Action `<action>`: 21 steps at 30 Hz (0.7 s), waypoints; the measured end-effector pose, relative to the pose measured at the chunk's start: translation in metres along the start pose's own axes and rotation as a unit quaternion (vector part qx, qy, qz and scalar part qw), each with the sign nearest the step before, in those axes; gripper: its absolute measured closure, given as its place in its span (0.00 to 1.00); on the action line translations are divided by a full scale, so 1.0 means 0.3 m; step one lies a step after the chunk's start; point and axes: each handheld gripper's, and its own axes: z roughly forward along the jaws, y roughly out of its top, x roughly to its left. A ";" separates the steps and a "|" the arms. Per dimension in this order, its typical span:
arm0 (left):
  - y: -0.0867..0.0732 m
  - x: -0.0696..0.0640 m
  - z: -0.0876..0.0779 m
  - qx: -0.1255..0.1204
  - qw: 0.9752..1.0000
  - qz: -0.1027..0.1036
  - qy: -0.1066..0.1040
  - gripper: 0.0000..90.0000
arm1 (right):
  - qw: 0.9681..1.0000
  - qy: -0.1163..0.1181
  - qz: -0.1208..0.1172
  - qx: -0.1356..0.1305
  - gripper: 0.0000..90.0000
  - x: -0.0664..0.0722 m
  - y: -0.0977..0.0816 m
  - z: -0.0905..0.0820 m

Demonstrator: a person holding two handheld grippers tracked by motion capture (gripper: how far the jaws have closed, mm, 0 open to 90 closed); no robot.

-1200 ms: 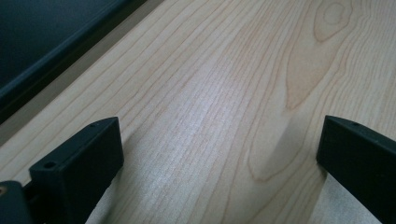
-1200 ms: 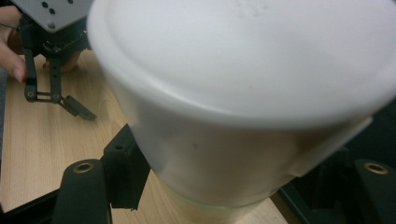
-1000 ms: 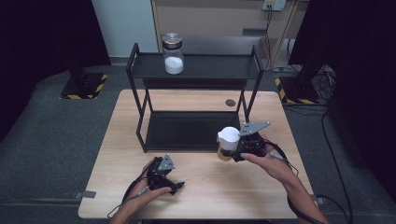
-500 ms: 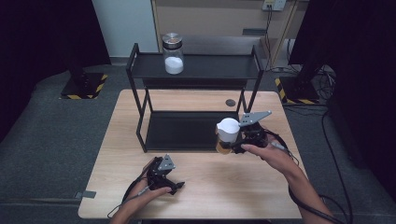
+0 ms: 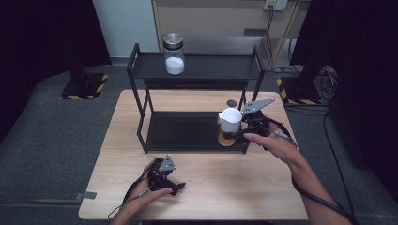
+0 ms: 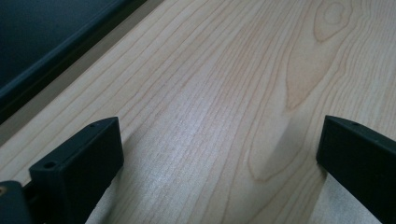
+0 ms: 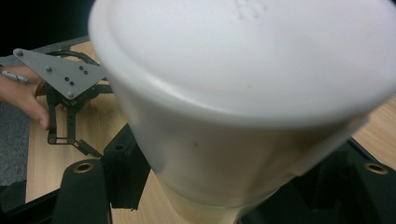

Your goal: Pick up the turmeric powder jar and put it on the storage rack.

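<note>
White-lidded jar (image 5: 229, 125) hides the right tool (image 5: 240, 132) clamping it; left tool (image 6: 219, 158) apart.

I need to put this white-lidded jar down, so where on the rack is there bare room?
The lower shelf is bare left of the held jar. The top shelf is free right of the glass jar; its left end is crowded.
</note>
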 end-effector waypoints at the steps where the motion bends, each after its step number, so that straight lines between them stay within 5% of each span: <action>1: 0.000 0.000 0.000 0.000 1.000 0.000 0.000 0.00 | 1.000 0.000 0.000 -0.001 0.35 -0.003 0.005 -0.001; 21: 0.001 0.003 0.001 0.000 1.000 0.002 -0.002 0.00 | 1.000 0.015 0.000 -0.008 0.35 -0.048 0.106 -0.031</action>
